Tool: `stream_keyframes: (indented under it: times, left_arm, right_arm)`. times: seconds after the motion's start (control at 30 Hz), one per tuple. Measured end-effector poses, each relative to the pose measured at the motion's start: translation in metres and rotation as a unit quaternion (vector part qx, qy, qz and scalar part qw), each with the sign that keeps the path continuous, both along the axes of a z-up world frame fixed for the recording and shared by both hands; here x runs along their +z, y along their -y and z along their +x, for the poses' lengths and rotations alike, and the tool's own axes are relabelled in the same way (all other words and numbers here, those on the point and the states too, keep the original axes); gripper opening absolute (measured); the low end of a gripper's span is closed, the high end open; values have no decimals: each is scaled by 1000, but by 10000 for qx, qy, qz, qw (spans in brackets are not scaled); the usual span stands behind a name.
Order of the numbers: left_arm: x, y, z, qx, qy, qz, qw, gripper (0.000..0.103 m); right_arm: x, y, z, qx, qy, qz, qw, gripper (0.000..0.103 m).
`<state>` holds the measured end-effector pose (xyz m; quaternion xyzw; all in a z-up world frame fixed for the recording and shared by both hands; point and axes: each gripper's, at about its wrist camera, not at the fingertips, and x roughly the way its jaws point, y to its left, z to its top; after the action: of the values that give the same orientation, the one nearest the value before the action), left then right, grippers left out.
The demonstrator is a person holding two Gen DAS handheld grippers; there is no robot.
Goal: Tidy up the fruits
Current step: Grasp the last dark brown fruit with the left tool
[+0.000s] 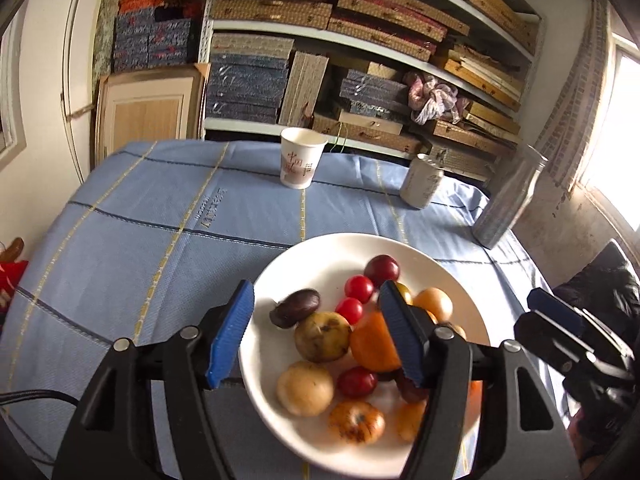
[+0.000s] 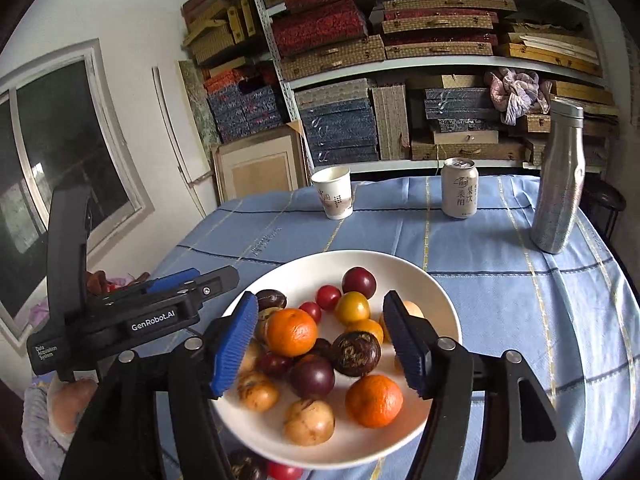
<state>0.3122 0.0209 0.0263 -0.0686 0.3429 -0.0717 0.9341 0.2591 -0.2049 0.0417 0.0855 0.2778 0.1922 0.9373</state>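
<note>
A white plate (image 1: 320, 252) (image 2: 440, 292) on the blue tablecloth holds several fruits: oranges (image 2: 291, 332), red cherry tomatoes (image 1: 359, 288), dark plums (image 2: 359, 282), a dark passion fruit (image 2: 356, 353) and yellow-brown fruits (image 1: 322, 336). My left gripper (image 1: 316, 332) is open and empty, hovering over the plate's left half with its jaws either side of the fruits. My right gripper (image 2: 320, 340) is open and empty above the plate's middle. Each gripper also shows in the other view, the right gripper (image 1: 560, 320) at the right and the left gripper (image 2: 176, 284) at the left.
A paper cup (image 1: 301, 158) (image 2: 334, 193), a drink can (image 1: 422, 181) (image 2: 459, 187) and a silver bottle (image 1: 508, 198) (image 2: 559, 176) stand at the table's far side. Shelves of boxes (image 2: 400, 60) fill the wall behind. More fruit (image 2: 280, 470) lies below the plate's near edge.
</note>
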Motion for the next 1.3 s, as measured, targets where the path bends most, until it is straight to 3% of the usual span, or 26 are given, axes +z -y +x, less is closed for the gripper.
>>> stream_keyframes:
  times: [0.1, 0.3, 0.37, 0.4, 0.53, 0.67, 0.93, 1.1, 1.17, 1.23, 1.3]
  left_arm:
    - [2, 5, -29, -71, 127, 157, 9998, 76]
    - [-24, 15, -89, -319, 35, 413, 9986, 78]
    - [-30, 20, -109, -448, 83, 486, 9978, 84]
    - [-35, 25, -117, -534, 80, 595, 9968, 88]
    - [-56, 42, -137, -727, -30, 1171, 9905, 89]
    - [-69, 55, -141, -905, -198, 1485, 9846, 89]
    - [-87, 62, -122, -1087, -746, 1495, 9799, 89]
    - [-92, 52, -107, -815, -927, 1534, 9804, 90]
    - [-89, 37, -105, -471, -834, 1720, 9804, 90]
    - [-83, 19, -105, -207, -761, 1595, 9840, 90]
    - [-80, -2, -105, -94, -795, 1146, 9902, 90]
  right_arm:
    - [-2, 13, -22, -78, -2, 129, 9999, 71]
    - [-30, 50, -53, -323, -328, 662, 9967, 78]
    - [-40, 62, -61, -426, -410, 798, 9951, 80]
    - [-43, 66, -63, -481, -435, 819, 9945, 81]
    - [-51, 84, -69, -724, -527, 1109, 9898, 87]
    - [-51, 92, -70, -783, -505, 1282, 9874, 88]
    - [-52, 91, -70, -718, -541, 1202, 9887, 88]
    - [-53, 86, -68, -713, -606, 1183, 9886, 89]
    - [-54, 86, -69, -710, -608, 1177, 9886, 89]
    - [-54, 85, -69, -697, -613, 1173, 9887, 89]
    - [-54, 82, -68, -619, -636, 1118, 9898, 89]
